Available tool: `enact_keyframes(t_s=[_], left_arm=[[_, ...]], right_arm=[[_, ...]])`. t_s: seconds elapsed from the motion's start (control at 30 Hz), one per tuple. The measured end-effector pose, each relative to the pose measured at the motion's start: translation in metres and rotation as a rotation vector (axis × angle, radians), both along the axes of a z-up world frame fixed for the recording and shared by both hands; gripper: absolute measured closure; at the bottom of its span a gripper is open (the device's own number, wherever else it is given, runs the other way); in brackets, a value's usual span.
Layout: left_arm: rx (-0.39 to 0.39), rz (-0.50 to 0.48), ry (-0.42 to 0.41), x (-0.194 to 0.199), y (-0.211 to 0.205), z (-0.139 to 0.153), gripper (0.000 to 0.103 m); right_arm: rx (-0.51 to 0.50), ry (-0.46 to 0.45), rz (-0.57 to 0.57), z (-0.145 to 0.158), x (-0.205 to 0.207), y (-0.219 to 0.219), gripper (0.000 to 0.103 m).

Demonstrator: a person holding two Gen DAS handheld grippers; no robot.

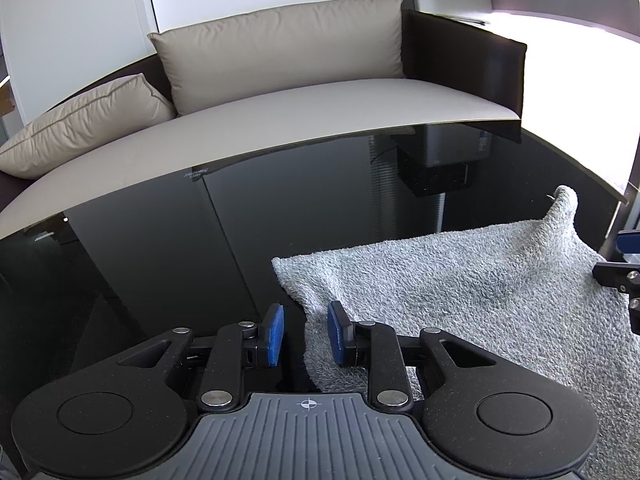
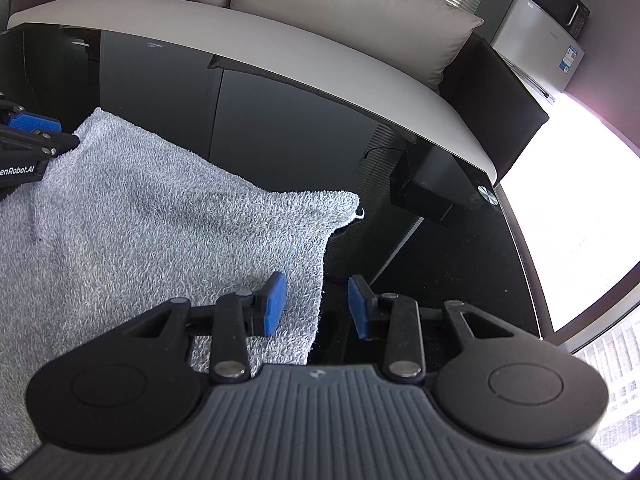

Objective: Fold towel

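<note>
One grey terry towel (image 1: 460, 292) lies spread on a glossy black glass table (image 1: 168, 248). In the left wrist view it fills the lower right of the frame, with one corner (image 1: 565, 200) lifted into a small peak at the right. In the right wrist view the same towel (image 2: 140, 220) covers the lower left and centre, its far right corner (image 2: 348, 202) ending in a loose thread.

Two grippers are present. The left gripper (image 1: 305, 334) sits at the bottom centre of its own view, jaws parted and holding nothing; its two blue pads straddle the towel's left edge, one pad (image 1: 274, 334) over bare glass, the other over cloth. It appears again at the left edge of the right wrist view (image 2: 28, 136), just beside the towel's far left corner. The right gripper (image 2: 318, 304) is likewise spread and empty, its two blue pads straddling the towel's right edge, with one pad (image 2: 275, 304) over cloth and the other over glass. Part of it shows at the right edge of the left wrist view (image 1: 624, 268).

Beyond the table stands one sofa (image 1: 320, 104) with a beige seat, dark arms and two beige cushions: a large one (image 1: 280, 52) in the upper centre and a smaller one (image 1: 84, 124) at the left. One silver mini fridge (image 2: 536, 40) stands at the upper right of the right wrist view.
</note>
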State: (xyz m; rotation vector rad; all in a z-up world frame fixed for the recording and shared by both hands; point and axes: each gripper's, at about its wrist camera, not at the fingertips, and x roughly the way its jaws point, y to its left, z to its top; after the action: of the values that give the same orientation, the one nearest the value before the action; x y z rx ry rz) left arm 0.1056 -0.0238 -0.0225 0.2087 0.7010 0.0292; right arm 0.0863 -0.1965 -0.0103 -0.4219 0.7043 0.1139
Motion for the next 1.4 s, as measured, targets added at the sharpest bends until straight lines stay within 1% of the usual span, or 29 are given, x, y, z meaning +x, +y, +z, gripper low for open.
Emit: enact_keyframes(t_s=[0.13, 0.3, 0.47, 0.53, 0.6, 0.7, 0.77, 0.8, 0.87, 0.97, 1.03, 1.2, 1.27, 1.4], left_arm=[[0.003, 0.002, -0.001, 0.0, -0.001, 0.0, 0.08], [0.003, 0.004, -0.004, 0.0, -0.001, 0.0, 0.08], [-0.001, 0.005, -0.006, 0.001, 0.001, 0.0, 0.08], [-0.004, 0.007, -0.006, 0.001, 0.002, 0.0, 0.08], [-0.008, 0.007, -0.007, 0.001, 0.003, 0.0, 0.08], [-0.01, 0.013, -0.011, 0.0, 0.005, 0.001, 0.075], [-0.016, 0.018, -0.017, -0.001, 0.006, 0.003, 0.07], [-0.025, 0.02, -0.018, -0.001, 0.008, 0.004, 0.068], [-0.074, 0.026, -0.011, -0.003, 0.016, 0.011, 0.064], [-0.156, 0.034, 0.021, -0.011, 0.029, 0.017, 0.062], [-0.173, 0.02, 0.039, -0.02, 0.033, 0.02, 0.062], [-0.122, -0.035, 0.058, -0.042, 0.025, 0.017, 0.062], [-0.113, -0.051, 0.063, -0.048, 0.021, 0.016, 0.062], [-0.106, -0.038, 0.038, -0.052, 0.023, 0.02, 0.061]], right_arm=[[0.008, 0.012, -0.035, 0.001, -0.003, -0.005, 0.066], [0.041, 0.024, -0.048, 0.004, -0.005, -0.013, 0.066], [0.044, 0.021, -0.055, 0.004, -0.009, -0.013, 0.066], [0.048, 0.021, -0.061, 0.004, -0.009, -0.014, 0.062], [0.049, 0.02, -0.064, 0.004, -0.009, -0.015, 0.061], [0.055, 0.018, -0.07, 0.004, -0.008, -0.017, 0.058], [0.059, 0.015, -0.075, 0.004, -0.007, -0.019, 0.054], [0.067, 0.012, -0.076, 0.004, -0.007, -0.02, 0.054], [0.088, 0.009, -0.083, 0.004, -0.007, -0.024, 0.054], [0.112, 0.002, -0.084, 0.006, -0.008, -0.027, 0.054], [0.118, -0.007, -0.076, 0.008, -0.01, -0.029, 0.054], [0.134, -0.019, -0.062, 0.013, -0.013, -0.03, 0.054], [0.132, -0.026, -0.059, 0.015, -0.015, -0.03, 0.054], [0.139, -0.028, -0.06, 0.017, -0.016, -0.034, 0.054]])
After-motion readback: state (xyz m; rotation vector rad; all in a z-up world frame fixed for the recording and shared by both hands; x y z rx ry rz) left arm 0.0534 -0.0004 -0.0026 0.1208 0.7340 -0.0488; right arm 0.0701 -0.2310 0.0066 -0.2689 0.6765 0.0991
